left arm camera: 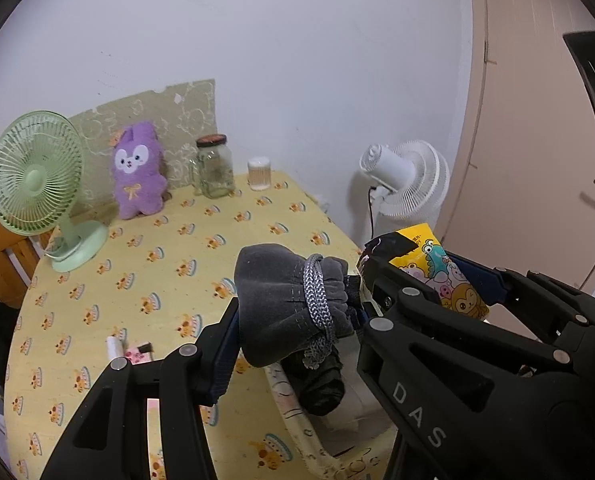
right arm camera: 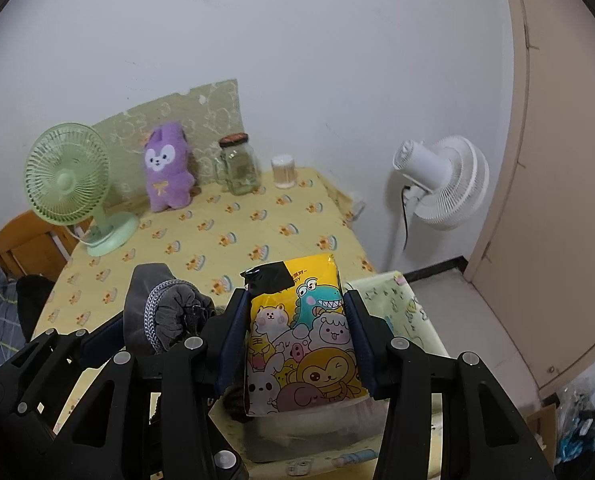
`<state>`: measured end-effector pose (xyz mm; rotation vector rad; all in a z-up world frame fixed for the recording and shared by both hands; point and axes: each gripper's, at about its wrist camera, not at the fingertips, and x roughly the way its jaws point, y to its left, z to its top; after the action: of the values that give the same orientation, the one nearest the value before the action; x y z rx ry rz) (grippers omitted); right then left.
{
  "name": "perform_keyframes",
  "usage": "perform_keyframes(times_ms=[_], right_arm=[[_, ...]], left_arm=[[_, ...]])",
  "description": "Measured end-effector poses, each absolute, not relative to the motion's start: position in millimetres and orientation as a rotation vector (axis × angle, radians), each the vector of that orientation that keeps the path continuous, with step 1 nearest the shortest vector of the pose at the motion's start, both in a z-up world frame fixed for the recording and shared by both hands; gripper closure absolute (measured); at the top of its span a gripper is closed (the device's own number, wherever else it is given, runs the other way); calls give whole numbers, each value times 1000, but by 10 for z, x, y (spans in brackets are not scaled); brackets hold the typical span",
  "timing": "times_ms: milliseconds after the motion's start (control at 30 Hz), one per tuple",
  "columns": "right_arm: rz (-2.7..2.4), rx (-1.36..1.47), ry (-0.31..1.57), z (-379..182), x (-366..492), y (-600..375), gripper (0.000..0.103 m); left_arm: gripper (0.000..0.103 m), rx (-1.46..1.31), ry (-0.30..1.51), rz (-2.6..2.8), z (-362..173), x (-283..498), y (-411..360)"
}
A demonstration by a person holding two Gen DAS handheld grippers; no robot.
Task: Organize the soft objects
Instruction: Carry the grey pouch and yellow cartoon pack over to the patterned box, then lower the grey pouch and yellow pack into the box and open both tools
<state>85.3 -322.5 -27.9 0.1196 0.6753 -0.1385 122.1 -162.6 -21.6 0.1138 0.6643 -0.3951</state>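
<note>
My left gripper [left arm camera: 297, 312] is shut on a grey drawstring pouch [left arm camera: 281, 280] with a grey-white cord around its neck. It hangs above an open fabric box [left arm camera: 293, 412] at the table's near edge. My right gripper [right arm camera: 297, 304] is shut on a yellow soft pack printed with cartoon animals [right arm camera: 301, 352], held upright over the same box [right arm camera: 401, 308]. In the right wrist view the left gripper [right arm camera: 161, 320] and the pouch [right arm camera: 173, 308] are just to the left. A dark rolled item [left arm camera: 317, 384] lies in the box. A purple plush rabbit [left arm camera: 137, 172] stands at the back.
On the yellow patterned tablecloth [left arm camera: 201, 240] stand a green desk fan [left arm camera: 37, 176], a glass jar [left arm camera: 213, 168] and a small cotton-swab tub [left arm camera: 259, 174]. Small pink and white items [left arm camera: 131, 352] lie near the front. A white floor fan [right arm camera: 441, 180] and a door [right arm camera: 557, 160] are on the right.
</note>
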Motion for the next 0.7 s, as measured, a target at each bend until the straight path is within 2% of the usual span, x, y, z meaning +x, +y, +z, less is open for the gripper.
perform_keyframes(times_ms=[500,700], right_arm=[[-200,179,731,-569,904,-3627,51],[-233,212,749,-718,888,-3791,51]], left_arm=[[44,149,726,-447,-489,1293,-1992],[41,179,748,-455,-598,1299,-2142]])
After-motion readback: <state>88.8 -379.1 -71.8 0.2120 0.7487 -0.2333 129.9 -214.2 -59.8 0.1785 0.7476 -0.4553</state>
